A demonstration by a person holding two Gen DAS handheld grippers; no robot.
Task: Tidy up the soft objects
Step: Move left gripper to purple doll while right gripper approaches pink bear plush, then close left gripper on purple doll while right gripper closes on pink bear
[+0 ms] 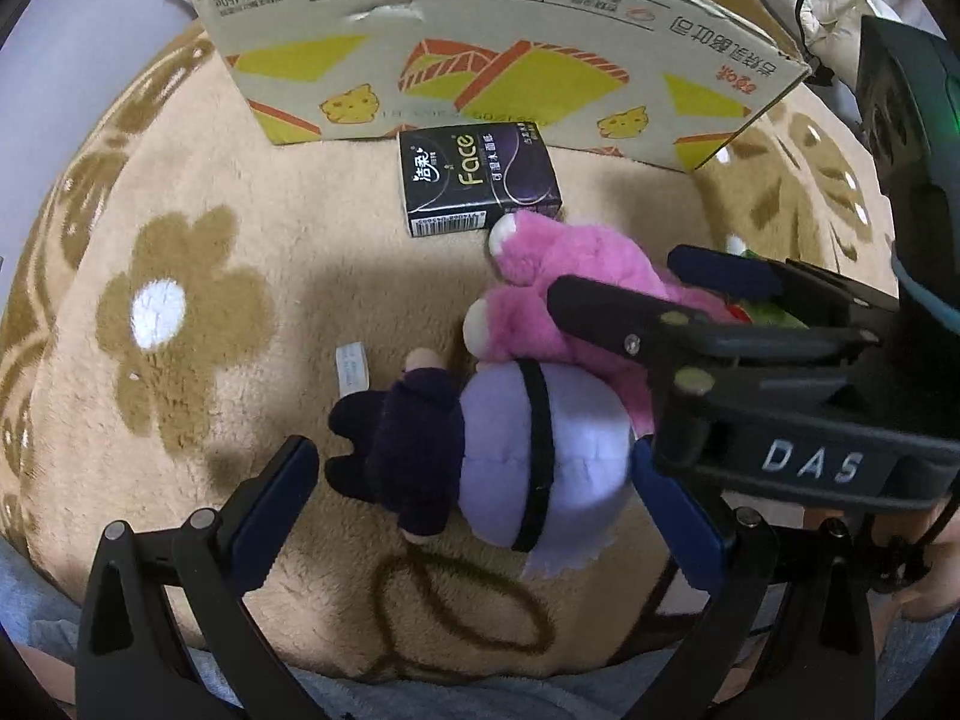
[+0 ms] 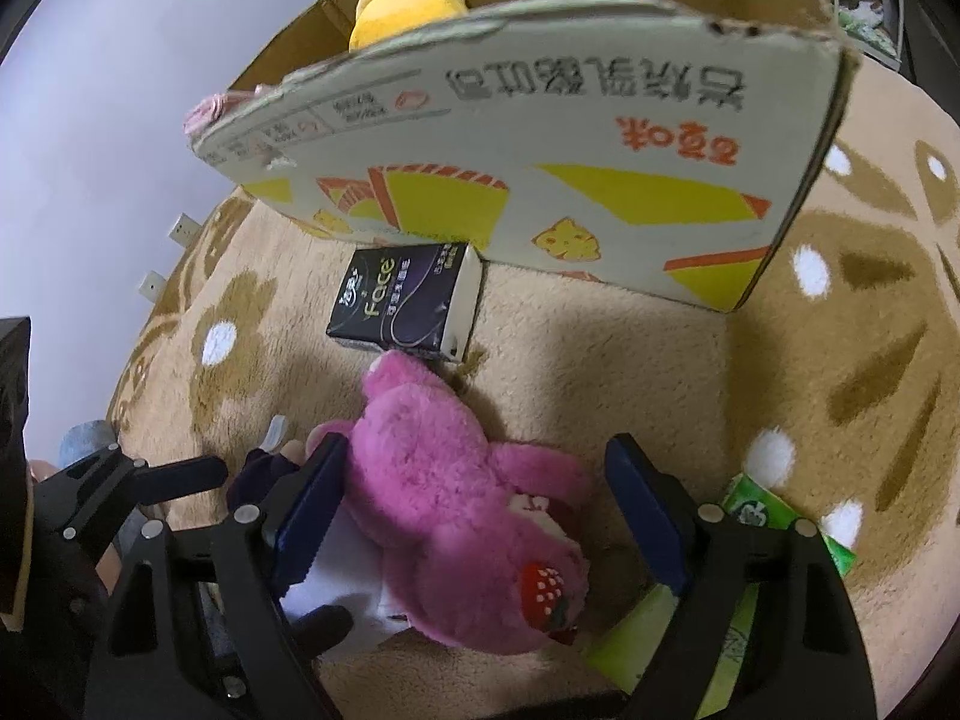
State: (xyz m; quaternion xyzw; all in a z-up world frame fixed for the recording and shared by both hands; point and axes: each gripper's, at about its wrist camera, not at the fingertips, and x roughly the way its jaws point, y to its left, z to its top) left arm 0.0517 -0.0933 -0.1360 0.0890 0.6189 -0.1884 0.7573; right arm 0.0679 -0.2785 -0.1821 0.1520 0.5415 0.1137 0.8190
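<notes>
A purple and lavender plush doll (image 1: 510, 450) lies on the beige rug between the fingers of my left gripper (image 1: 471, 462), which is open. Its left pad stands apart from the doll; its right pad is close against the lavender head. A pink plush bear (image 2: 444, 468) with a strawberry on it lies beside the doll, also seen as pink fur (image 1: 552, 276). My right gripper (image 2: 474, 450) straddles the bear with wide jaws. The left pad brushes the fur and the right pad is clear of it. In the left wrist view the right gripper (image 1: 618, 276) crosses over the bear.
An open cardboard box (image 2: 540, 180) stands just behind, holding a yellow plush (image 2: 402, 6) and something pink (image 2: 210, 108). A black tissue pack (image 1: 480, 180) lies against its front wall. A green packet (image 2: 774, 516) rests under the right gripper's right finger. The flowered rug (image 1: 210, 240) spreads left.
</notes>
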